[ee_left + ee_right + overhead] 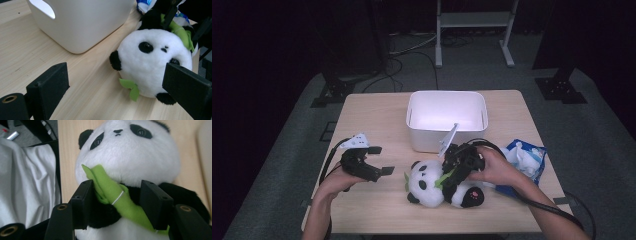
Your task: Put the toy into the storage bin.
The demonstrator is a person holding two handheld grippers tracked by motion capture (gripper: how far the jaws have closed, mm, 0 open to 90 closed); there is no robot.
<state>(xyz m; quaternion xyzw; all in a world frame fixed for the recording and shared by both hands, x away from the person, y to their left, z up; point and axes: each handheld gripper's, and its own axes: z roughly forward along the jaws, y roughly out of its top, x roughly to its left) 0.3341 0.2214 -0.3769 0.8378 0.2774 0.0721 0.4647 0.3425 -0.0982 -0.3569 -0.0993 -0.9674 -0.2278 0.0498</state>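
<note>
A plush panda (426, 184) lies on the wooden table (372, 115) in front of a white bin (447, 139), with a green felt bamboo stalk (110, 187) across its chest. My right gripper (448, 181) reaches down onto the panda (130, 152) from the right. Its jaws straddle the bamboo and the black chest; the left pad touches the bamboo and the right pad stands clear, so it is open. My left gripper (381, 160) is held over the table left of the panda (150, 62), open with nothing between its jaws (115, 75).
The white bin (87, 25) stands at the table's middle back, its inside bare. A blue packet of wipes (527, 157) lies at the right edge, behind my right hand. A white garment (25, 185) hangs at the table's near side.
</note>
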